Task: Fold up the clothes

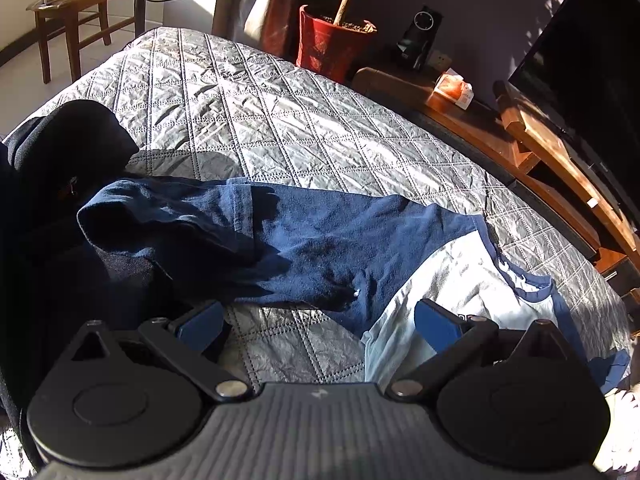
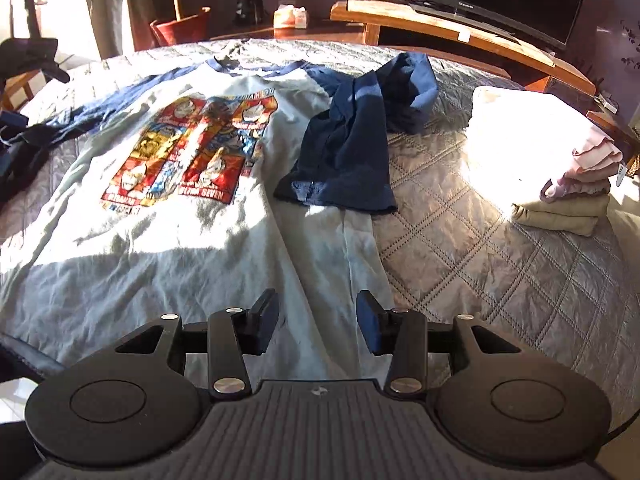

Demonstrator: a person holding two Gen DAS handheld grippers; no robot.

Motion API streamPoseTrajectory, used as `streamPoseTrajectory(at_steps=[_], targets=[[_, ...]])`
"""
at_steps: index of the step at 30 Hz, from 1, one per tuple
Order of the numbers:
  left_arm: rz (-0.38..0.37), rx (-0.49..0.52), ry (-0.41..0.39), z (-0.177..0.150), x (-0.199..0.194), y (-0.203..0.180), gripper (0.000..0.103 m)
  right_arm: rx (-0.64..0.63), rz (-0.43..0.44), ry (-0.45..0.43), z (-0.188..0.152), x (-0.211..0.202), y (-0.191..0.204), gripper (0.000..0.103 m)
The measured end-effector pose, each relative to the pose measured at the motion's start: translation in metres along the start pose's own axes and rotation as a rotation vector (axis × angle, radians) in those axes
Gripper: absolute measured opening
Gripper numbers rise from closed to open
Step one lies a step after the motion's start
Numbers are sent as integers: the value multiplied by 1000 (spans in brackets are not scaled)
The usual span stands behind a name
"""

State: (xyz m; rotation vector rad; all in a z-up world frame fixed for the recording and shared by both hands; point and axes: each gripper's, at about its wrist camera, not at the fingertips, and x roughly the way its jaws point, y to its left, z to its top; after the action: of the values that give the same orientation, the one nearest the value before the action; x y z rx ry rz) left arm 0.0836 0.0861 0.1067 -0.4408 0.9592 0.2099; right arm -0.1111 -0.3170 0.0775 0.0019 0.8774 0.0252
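A white raglan T-shirt with navy sleeves and a red cartoon print lies face up on the quilted bed. Its right navy sleeve is bunched and folded over the body's edge. In the left wrist view the other navy sleeve stretches left across the quilt, beside the white body. My left gripper is open and empty, just above the sleeve's underarm. My right gripper is open and empty above the shirt's lower hem area.
A stack of folded clothes sits at the bed's right side. Dark garments lie heaped at the left. A red plant pot, a wooden TV bench with a television, and a wooden chair stand beyond the bed.
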Motion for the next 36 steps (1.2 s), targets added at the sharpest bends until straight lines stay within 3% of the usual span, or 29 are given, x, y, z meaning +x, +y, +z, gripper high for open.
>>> streamPoseTrajectory(at_steps=[2, 4, 7, 8, 12, 15, 17, 18, 20, 22, 25, 26, 28, 32, 34, 35, 36], targets=[[2, 2, 0, 0, 1, -1, 101, -27, 15, -46, 21, 15, 10, 61], [2, 4, 2, -1, 2, -3, 101, -46, 49, -33, 33, 39, 20, 59], [3, 7, 6, -1, 4, -4, 101, -84, 68, 41, 34, 77, 34, 41], [3, 8, 7, -1, 4, -4, 101, -137, 67, 70, 31, 85, 43, 31], [-3, 3, 5, 1, 3, -2, 101, -353, 62, 79, 21, 74, 77, 33], [-1, -9, -14, 6, -1, 3, 101, -473, 58, -19, 28, 43, 100, 37], [3, -16, -23, 10, -3, 7, 101, -563, 173, -57, 29, 23, 129, 43], [5, -18, -24, 12, -3, 9, 101, -607, 236, -75, 29, 12, 144, 58], [13, -21, -27, 14, -4, 13, 101, -719, 347, -64, 18, 2, 181, 74], [22, -25, -31, 15, -5, 17, 102, -819, 444, -54, 5, -5, 223, 74], [17, -37, -31, 19, -7, 23, 101, -765, 584, 59, -4, 5, 263, 72], [16, -39, -31, 20, -8, 25, 102, -758, 591, 105, -9, 13, 276, 69], [10, -42, -33, 22, -9, 28, 101, -779, 547, 118, -21, 24, 292, 66], [-4, -48, -41, 27, -14, 34, 102, -687, 473, 170, -28, 42, 285, 58], [-8, -53, -43, 28, -16, 37, 102, -639, 474, 165, -26, 39, 278, 35], [-11, -57, -43, 29, -16, 38, 102, -626, 475, 165, -25, 37, 276, 6], [-14, -62, -43, 29, -16, 39, 102, -598, 495, 166, -23, 36, 275, 2]])
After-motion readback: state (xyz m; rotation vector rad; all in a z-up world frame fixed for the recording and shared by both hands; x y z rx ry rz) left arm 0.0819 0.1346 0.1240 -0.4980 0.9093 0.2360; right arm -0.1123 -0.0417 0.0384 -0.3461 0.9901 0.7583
